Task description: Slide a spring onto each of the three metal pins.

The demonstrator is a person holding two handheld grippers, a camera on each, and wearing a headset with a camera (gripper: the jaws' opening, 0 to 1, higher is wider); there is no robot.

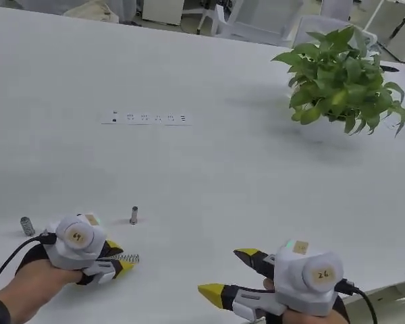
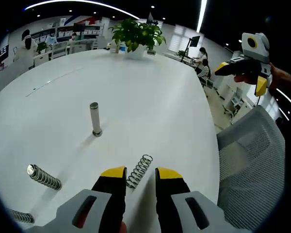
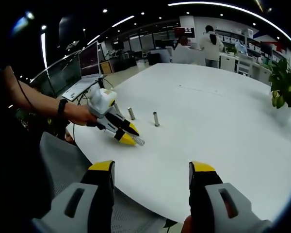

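A bare metal pin (image 1: 133,215) (image 2: 94,119) (image 3: 156,119) stands upright on the white table (image 1: 209,169). My left gripper (image 1: 120,256) (image 2: 136,174) (image 3: 131,136) is low over the table just in front of the pin, shut on a spring (image 1: 127,258) (image 2: 138,171) that sticks out past its yellow tips. Left of it stands a pin wearing a spring (image 1: 28,226) (image 2: 43,177). Another coil (image 2: 22,216) shows at the left gripper view's lower edge. My right gripper (image 1: 227,272) (image 3: 152,167) is open and holds nothing, near the table's front edge.
A potted green plant (image 1: 341,77) stands at the back right. A flush socket strip (image 1: 147,118) lies in the table's middle. A grey mesh chair (image 2: 252,160) sits beyond the table's near edge. People and desks are far behind.
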